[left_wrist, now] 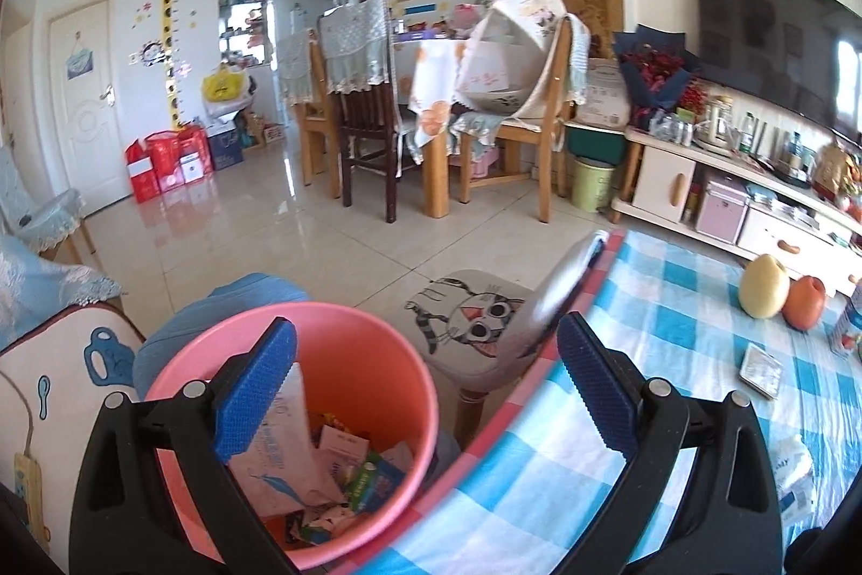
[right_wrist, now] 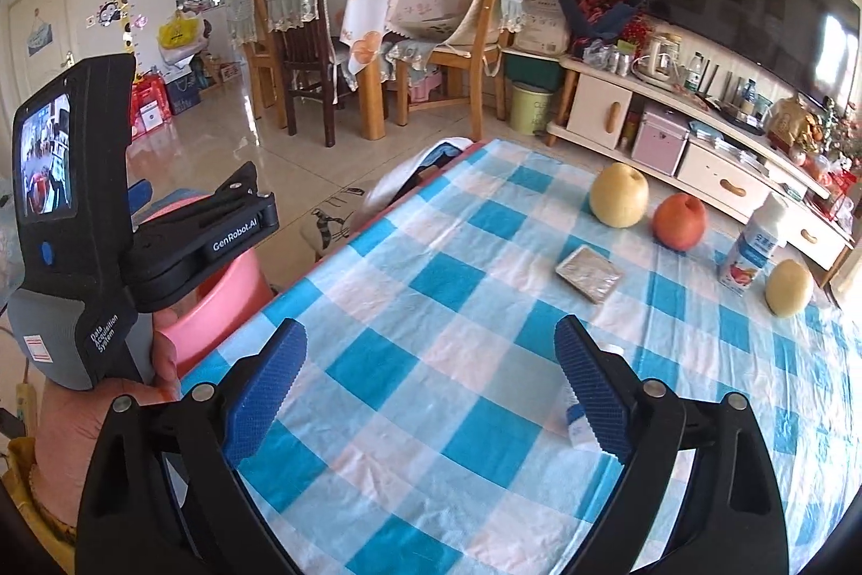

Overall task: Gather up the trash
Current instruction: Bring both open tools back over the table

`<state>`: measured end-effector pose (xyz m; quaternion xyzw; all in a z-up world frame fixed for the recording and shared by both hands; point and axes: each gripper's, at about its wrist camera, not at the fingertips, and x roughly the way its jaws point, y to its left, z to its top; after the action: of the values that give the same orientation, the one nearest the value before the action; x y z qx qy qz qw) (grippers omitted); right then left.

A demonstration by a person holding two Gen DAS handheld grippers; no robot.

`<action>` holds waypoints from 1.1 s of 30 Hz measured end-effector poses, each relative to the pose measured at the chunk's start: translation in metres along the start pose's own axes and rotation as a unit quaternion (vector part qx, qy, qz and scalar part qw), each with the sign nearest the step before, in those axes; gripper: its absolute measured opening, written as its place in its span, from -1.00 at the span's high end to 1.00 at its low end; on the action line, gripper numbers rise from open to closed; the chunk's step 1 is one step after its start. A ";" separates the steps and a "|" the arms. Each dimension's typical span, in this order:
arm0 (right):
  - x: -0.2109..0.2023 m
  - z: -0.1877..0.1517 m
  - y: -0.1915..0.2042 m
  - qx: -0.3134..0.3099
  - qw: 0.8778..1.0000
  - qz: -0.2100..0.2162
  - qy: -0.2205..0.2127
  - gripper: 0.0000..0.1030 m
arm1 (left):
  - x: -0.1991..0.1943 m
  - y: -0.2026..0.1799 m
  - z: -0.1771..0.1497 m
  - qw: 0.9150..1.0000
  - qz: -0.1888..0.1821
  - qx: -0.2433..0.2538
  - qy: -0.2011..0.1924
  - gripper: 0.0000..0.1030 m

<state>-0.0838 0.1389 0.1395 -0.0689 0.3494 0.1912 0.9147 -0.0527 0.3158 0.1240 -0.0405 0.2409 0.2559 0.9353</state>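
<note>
Only from the left wrist do we see inside the pink bin (left_wrist: 323, 413), wrappers piled there; our left gripper (left_wrist: 425, 392) hangs released above it. The right gripper (right_wrist: 431, 392) (also spread, empty) hovers over the checked tablecloth (right_wrist: 458, 305), where a foil packet (right_wrist: 590, 273) lies near a pear (right_wrist: 618, 195) and apple (right_wrist: 680, 220). Tiled floor (left_wrist: 323, 219) beyond.

My left camera looks down over the table (left_wrist: 673, 305) edge, close above the pink bin (left_wrist: 345, 338). My right camera faces along the table (right_wrist: 485, 305). Both share its checked top.
</note>
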 end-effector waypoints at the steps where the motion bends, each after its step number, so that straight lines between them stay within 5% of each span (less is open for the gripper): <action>1: -0.001 -0.001 -0.004 0.004 1.000 -0.002 0.000 -0.81 | -0.002 -0.005 -0.001 1.000 -0.003 0.004 -0.001 -0.90; 33: -0.014 -0.047 -0.115 0.080 0.996 -0.031 0.027 -0.81 | -0.040 -0.128 -0.034 0.987 -0.078 0.141 0.001 -0.90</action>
<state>-0.0766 0.0169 0.1126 -0.0113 0.3860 0.1320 0.9129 -0.0335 0.1799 0.1070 0.0731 0.2720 0.1455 0.9484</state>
